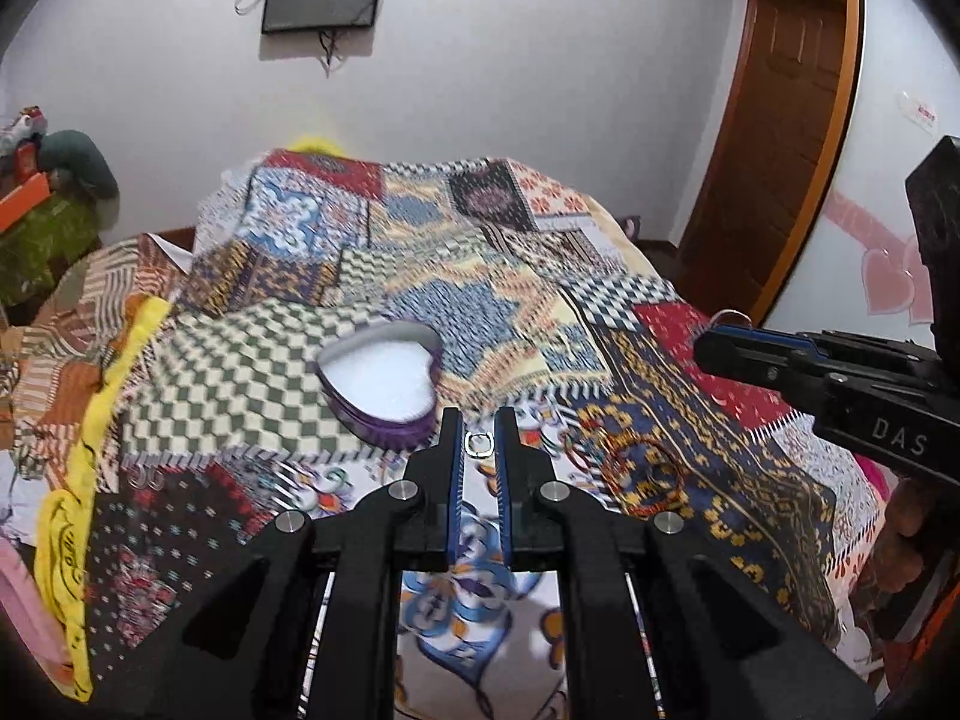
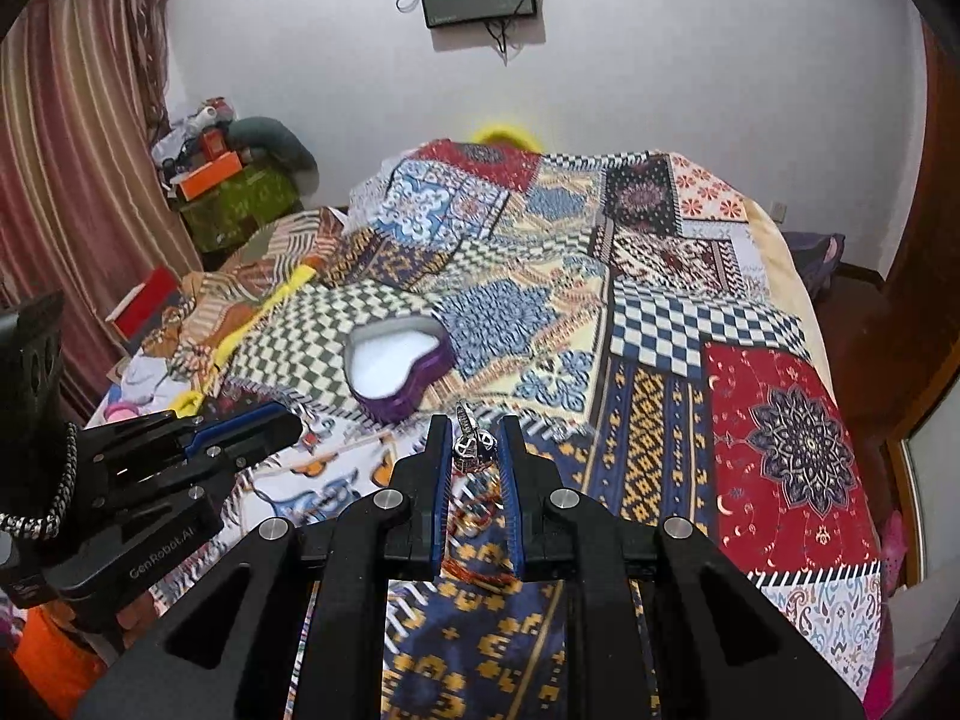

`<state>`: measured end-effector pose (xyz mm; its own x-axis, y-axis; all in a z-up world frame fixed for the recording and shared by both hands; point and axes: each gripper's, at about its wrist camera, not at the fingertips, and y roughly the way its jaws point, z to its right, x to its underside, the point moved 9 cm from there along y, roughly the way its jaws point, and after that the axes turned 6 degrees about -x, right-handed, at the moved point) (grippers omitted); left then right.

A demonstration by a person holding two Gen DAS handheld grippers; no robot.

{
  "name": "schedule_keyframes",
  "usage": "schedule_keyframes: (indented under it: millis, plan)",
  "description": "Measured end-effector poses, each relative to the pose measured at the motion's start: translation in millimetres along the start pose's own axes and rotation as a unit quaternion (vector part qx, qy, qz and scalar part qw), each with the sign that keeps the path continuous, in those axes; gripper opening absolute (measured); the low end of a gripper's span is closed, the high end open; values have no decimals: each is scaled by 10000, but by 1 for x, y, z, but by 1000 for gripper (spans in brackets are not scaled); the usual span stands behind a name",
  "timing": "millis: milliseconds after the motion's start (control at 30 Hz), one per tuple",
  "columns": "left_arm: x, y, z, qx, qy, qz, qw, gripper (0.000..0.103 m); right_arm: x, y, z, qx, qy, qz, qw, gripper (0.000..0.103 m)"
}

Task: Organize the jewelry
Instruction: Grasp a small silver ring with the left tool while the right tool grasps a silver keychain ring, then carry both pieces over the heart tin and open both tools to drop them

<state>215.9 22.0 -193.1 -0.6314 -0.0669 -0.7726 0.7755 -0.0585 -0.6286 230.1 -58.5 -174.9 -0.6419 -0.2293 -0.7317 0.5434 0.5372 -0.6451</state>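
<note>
Left wrist view — left hand-held gripper clenched on silver ring; right hand-held gripper grasping silver charm.

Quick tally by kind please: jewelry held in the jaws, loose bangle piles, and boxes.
Silver pieces held: 2, plain ring in left gripper, ornate piece in right gripper
Loose bangle piles: 1, single bangles too overlapped to count
Heart boxes: 1
Total: 4
</note>
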Motion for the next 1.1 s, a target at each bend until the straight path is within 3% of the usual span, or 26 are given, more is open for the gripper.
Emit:
schedule_keyframes:
  millis: [600, 1100]
  plan:
    - [-40, 23, -52, -485, -101, 168, 9986, 8, -44, 39, -31, -85, -340, 97, 9993, 14]
    - [-39, 80, -78, -449, -226, -346, 9981, 8, -55, 98, -26, 94, -525, -459, 9975, 14]
